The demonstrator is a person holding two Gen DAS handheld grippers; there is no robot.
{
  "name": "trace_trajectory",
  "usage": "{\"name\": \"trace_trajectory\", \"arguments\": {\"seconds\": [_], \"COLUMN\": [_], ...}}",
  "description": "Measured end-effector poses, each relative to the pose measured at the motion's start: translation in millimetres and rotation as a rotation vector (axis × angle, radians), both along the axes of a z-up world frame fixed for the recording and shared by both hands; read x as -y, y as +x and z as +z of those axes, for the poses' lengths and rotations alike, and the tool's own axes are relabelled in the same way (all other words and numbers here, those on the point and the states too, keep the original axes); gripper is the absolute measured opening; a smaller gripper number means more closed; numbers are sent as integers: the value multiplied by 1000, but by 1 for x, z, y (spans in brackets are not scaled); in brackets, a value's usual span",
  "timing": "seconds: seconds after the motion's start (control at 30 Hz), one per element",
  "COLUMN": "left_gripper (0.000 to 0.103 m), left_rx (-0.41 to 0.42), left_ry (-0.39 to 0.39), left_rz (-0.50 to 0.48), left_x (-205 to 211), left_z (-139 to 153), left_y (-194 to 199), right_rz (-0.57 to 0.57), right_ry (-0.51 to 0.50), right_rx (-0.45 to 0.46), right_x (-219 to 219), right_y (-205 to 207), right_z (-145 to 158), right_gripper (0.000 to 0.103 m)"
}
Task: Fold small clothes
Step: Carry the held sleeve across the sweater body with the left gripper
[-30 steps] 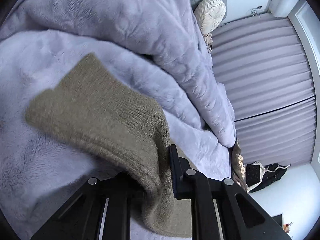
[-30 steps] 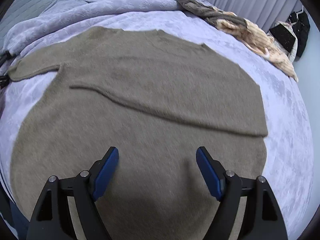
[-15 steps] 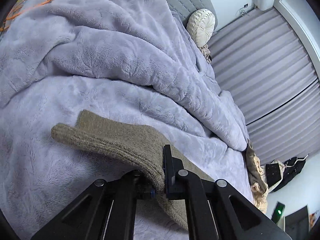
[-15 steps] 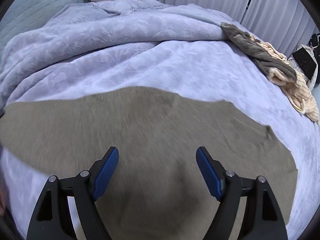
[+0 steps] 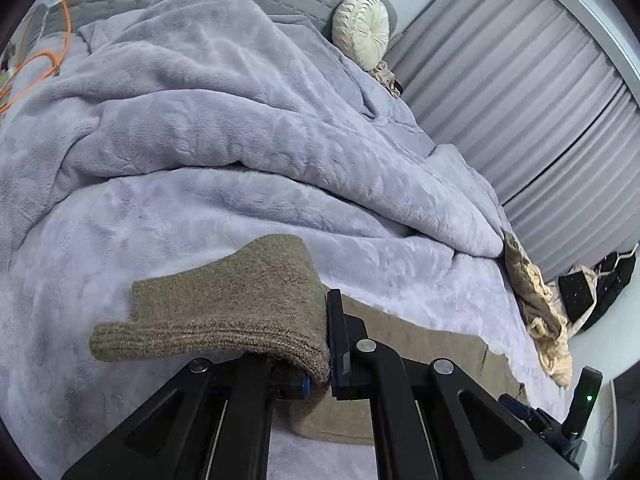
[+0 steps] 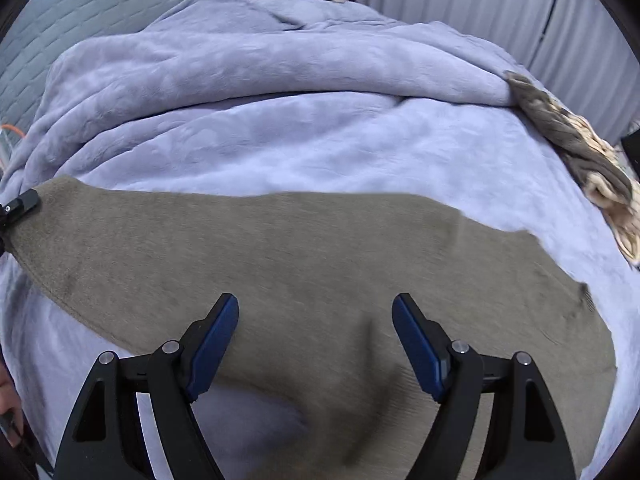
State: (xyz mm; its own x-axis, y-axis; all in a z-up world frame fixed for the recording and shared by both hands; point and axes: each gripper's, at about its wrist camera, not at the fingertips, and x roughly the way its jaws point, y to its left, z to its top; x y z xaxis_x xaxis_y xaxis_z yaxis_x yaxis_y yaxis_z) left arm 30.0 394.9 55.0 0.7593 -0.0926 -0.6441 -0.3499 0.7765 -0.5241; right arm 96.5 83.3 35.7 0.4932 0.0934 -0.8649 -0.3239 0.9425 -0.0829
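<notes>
An olive-brown knitted sweater (image 6: 320,264) lies spread across the lilac bed cover. My left gripper (image 5: 326,364) is shut on the ribbed cuff (image 5: 224,312) of its sleeve, which hangs lifted off the bed and flops to the left of the jaws. In the right wrist view the left gripper's fingertips (image 6: 20,204) show at the far left edge, pinching that sleeve end. My right gripper (image 6: 316,336) hovers over the sweater's body with its blue pads wide apart and nothing between them.
A bunched lilac blanket (image 5: 224,120) runs across the bed behind the sweater. A round cream cushion (image 5: 362,28) rests at the headboard. More clothes (image 6: 580,152) are piled at the bed's right edge. An orange cable (image 5: 36,60) lies far left. Curtains close the right side.
My left gripper closed on the sleeve cuff and lifted it off the bed while rolling. The right gripper slid across the sweater toward its upper part, still open.
</notes>
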Motion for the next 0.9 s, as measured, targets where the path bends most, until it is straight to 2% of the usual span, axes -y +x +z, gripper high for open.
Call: {"name": "trace_trajectory", "arguments": {"seconds": [0.27, 0.47, 0.57, 0.9], "left_gripper": [7, 7, 7, 7], "left_rx": [-29, -19, -17, -68], "left_ry": [149, 168, 203, 296], "left_rz": [-158, -279, -342, -484], "left_x": [111, 188, 230, 343], "left_z": [23, 29, 33, 28], "left_y": [29, 41, 42, 48], "right_rz": [-131, -207, -250, -348], "right_ry": [0, 5, 16, 67], "right_rx": [-6, 20, 23, 1], "right_x": [93, 152, 183, 261], "right_y": [-7, -20, -27, -48], "right_z": [7, 17, 18, 6], "right_gripper": [82, 82, 82, 82]}}
